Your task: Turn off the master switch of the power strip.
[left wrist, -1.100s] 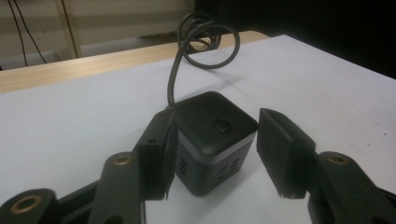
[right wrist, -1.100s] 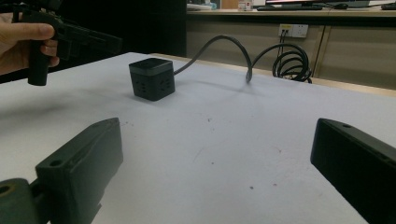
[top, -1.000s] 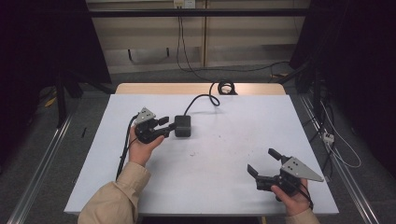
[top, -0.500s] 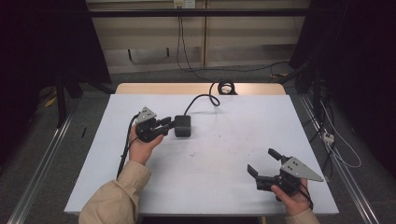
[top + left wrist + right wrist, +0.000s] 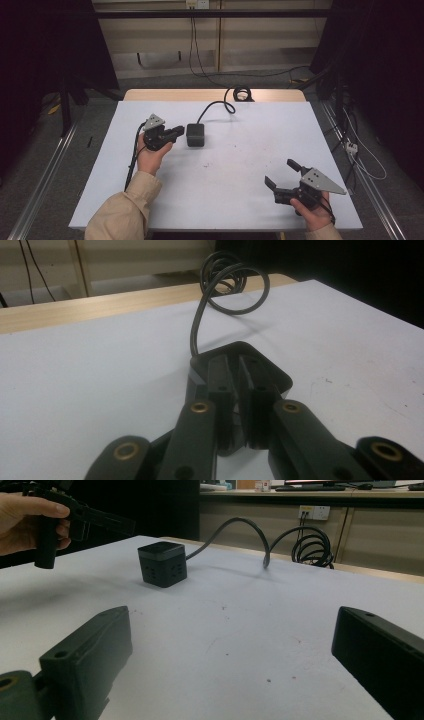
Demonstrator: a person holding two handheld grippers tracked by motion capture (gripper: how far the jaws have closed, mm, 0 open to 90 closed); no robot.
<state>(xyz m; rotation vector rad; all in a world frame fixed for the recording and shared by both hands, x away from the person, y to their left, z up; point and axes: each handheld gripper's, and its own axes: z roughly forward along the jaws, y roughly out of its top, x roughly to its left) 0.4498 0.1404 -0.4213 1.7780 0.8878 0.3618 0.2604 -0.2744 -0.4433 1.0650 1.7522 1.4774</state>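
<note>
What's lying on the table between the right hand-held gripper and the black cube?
Nothing: the high view shows bare white table, faintly speckled, between the right hand-held gripper and the black cube.

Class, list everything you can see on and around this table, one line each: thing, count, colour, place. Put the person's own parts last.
Cube power socket: one, black, on the table left of centre, just beyond the left gripper's tips.
Socket cable: one, dark grey, runs from the cube to a coil at the far edge.
Table: one, white top with a wooden far edge, faintly marked.
Wall outlet: one, white, on the panel behind the table.
Loose cables: several, dark, on the floor to the right.
Left gripper: one, black, jaws just closed together, nothing between them.
Right gripper: one, black, jaws open, near the right front corner.
Hands: two; beige sleeve on the left arm.
</note>
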